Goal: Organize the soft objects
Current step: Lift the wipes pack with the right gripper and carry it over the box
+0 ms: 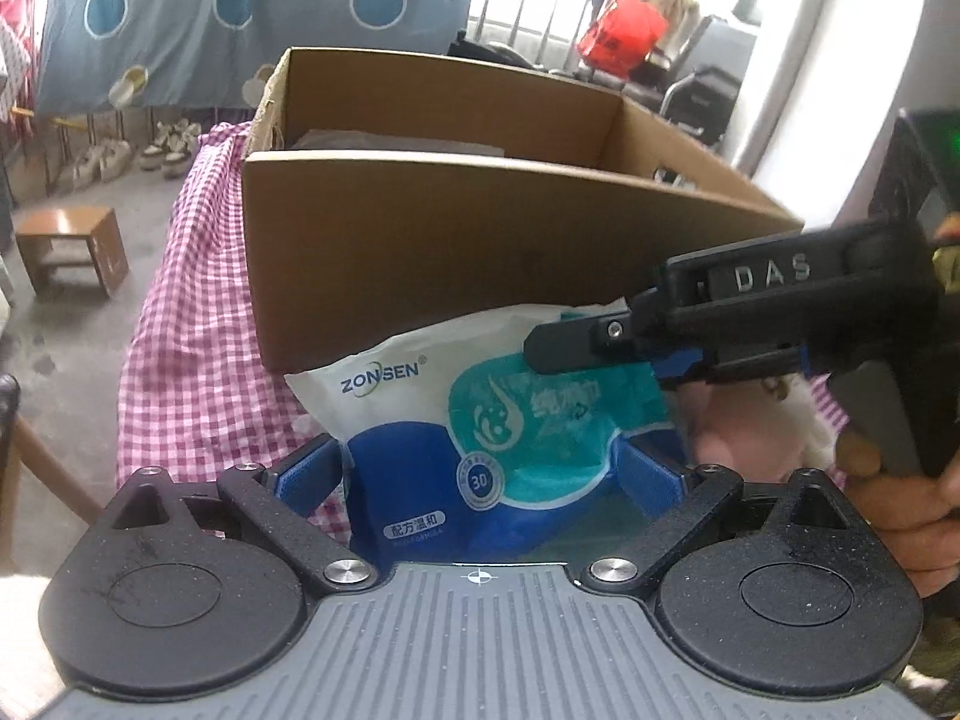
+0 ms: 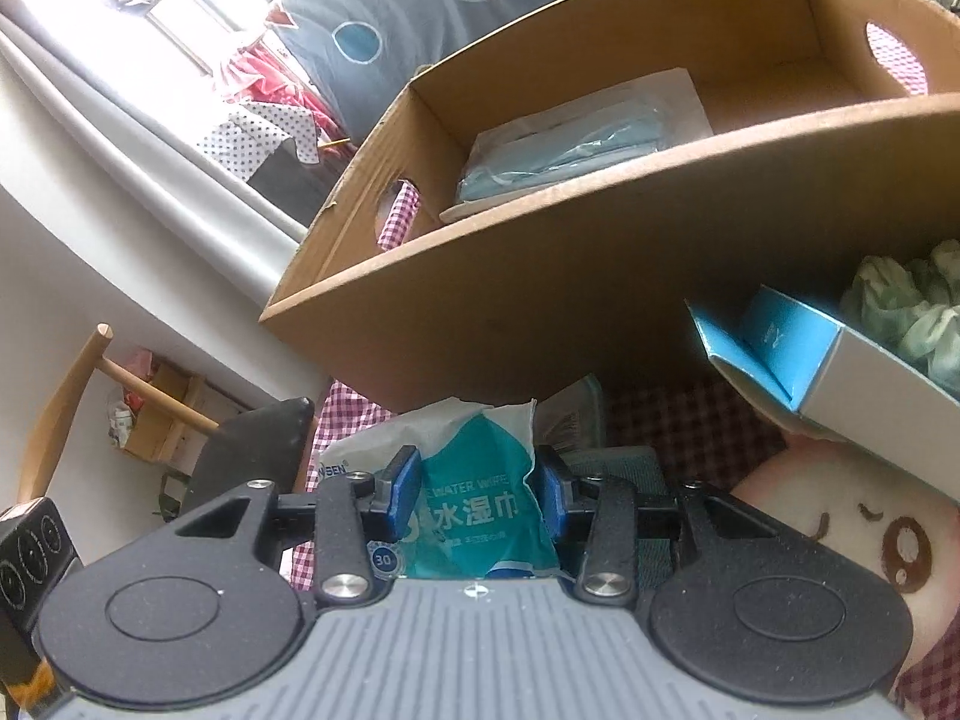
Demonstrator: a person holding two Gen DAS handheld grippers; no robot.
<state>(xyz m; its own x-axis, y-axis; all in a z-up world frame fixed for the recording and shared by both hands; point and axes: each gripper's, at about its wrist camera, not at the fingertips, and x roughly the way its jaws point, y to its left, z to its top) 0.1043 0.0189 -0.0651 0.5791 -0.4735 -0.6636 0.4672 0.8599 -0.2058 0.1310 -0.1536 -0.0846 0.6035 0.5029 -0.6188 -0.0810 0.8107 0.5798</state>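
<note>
While pinched by both grippers' fingers (image 2: 401, 487), wet-wipes pack (image 1: 480, 414) beside cardboard box (image 1: 480, 240).

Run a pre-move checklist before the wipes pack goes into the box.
1. Right gripper on the wipes pack: ok, both pads press its sides.
2. Left gripper on the pack: ok, its blue pads pinch the pack's lower end.
3. Pack clear of the table: cannot tell; its underside is hidden.
4. Room in the box: ok, only a flat blue packet shows inside, with bare floor beside it.
5. Path over the box's near wall: not ok yet, the pack sits below the rim.
6. Blue carton beside the pack: ok, apart from the grippers.
</note>
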